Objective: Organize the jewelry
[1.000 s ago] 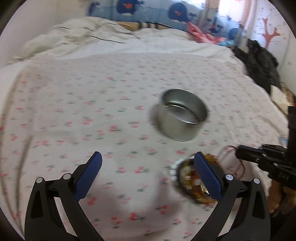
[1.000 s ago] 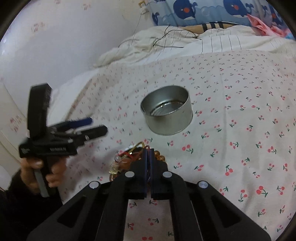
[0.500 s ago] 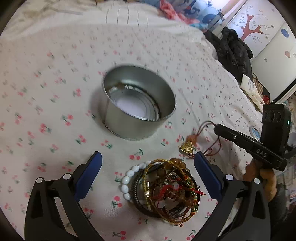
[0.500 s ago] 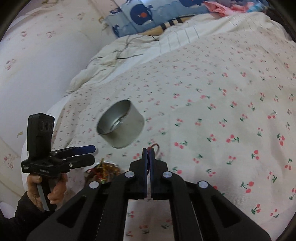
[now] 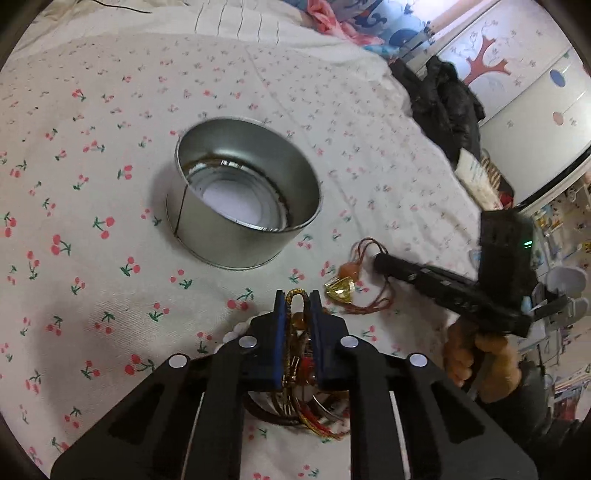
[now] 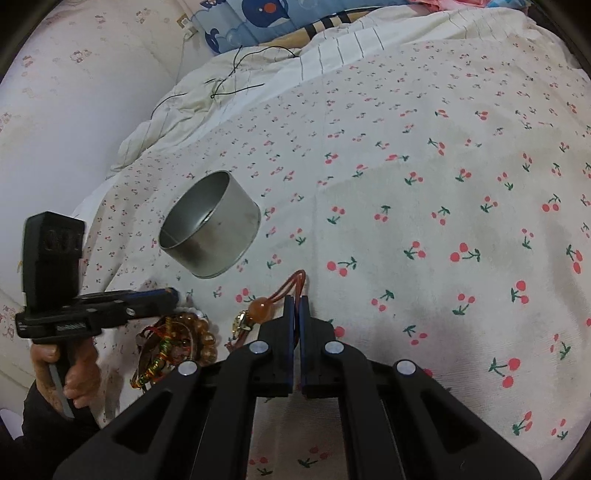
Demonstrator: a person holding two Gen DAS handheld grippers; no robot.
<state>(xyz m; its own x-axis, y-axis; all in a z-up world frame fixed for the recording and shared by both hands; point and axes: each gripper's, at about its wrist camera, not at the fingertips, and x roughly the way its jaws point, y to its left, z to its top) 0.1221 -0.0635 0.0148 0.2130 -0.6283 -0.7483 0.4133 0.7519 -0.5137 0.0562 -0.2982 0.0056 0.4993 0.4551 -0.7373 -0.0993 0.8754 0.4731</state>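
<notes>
A round silver tin [image 5: 236, 240] [image 6: 221, 240] stands open on the cherry-print bedspread. My left gripper [image 5: 297, 299] [image 6: 173, 293] is shut on a bundle of bracelets [image 5: 295, 295] [image 6: 177, 339], a gold bangle pinched between its blue pads. To its right lies a pendant: gold charm [image 5: 340, 290], orange bead [image 6: 260, 306] and red-brown cord [image 6: 297, 275]. My right gripper [image 6: 296, 299] [image 5: 378, 258] is low at the cord loop. Its jaws are opening, with a narrow gap showing. The cord runs in at its tips, and the pads do not press on it.
A crumpled white quilt [image 6: 221, 92] with a black cable and whale-print pillows [image 6: 266, 22] lie at the head of the bed. Dark clothes [image 5: 447, 107] are heaped at the bed's right edge. A hand [image 5: 476, 354] holds each gripper handle.
My left gripper tipped down over the bracelets and closed on them; half a second ago it stood wide open around the pile. My right gripper sank to the cord and its jaws parted slightly.
</notes>
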